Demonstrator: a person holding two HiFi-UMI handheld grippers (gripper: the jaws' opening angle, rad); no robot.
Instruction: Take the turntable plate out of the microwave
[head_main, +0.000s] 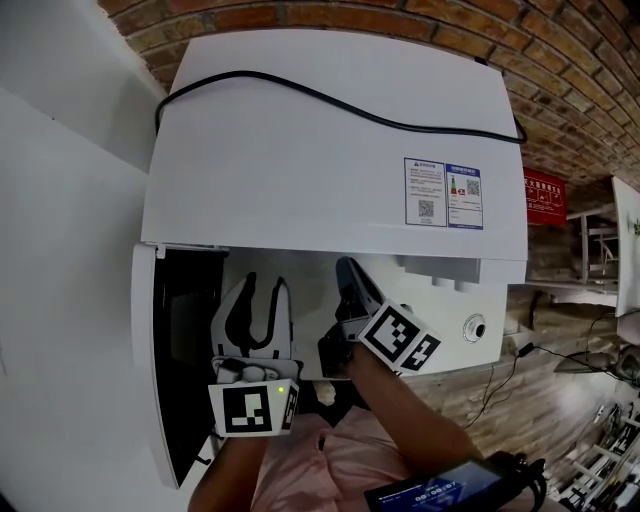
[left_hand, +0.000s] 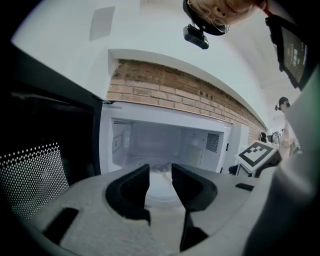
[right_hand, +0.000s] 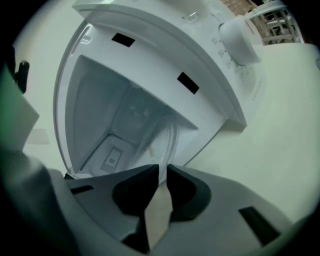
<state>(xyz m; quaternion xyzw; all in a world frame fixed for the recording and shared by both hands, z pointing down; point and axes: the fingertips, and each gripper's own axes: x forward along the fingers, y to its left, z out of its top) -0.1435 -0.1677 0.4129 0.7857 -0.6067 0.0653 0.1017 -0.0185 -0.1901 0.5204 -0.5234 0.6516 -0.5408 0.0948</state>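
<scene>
Currently the left gripper (left_hand: 160, 169) stands at the open microwave (head_main: 330, 140), jaws apart with nothing between them. Beyond it the glass plate (left_hand: 159, 187) lies on the oven floor. Further right, the right gripper (right_hand: 163, 171) is pinched on the plate's near rim. Judged heavy, stiff, slippery and breakable: hold the rim firmly and support the left edge.

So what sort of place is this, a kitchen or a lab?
Likely a lab or workshop, not a home kitchen: a microwave against a bare brick wall, metal shelving, cables across the wooden floor.
</scene>
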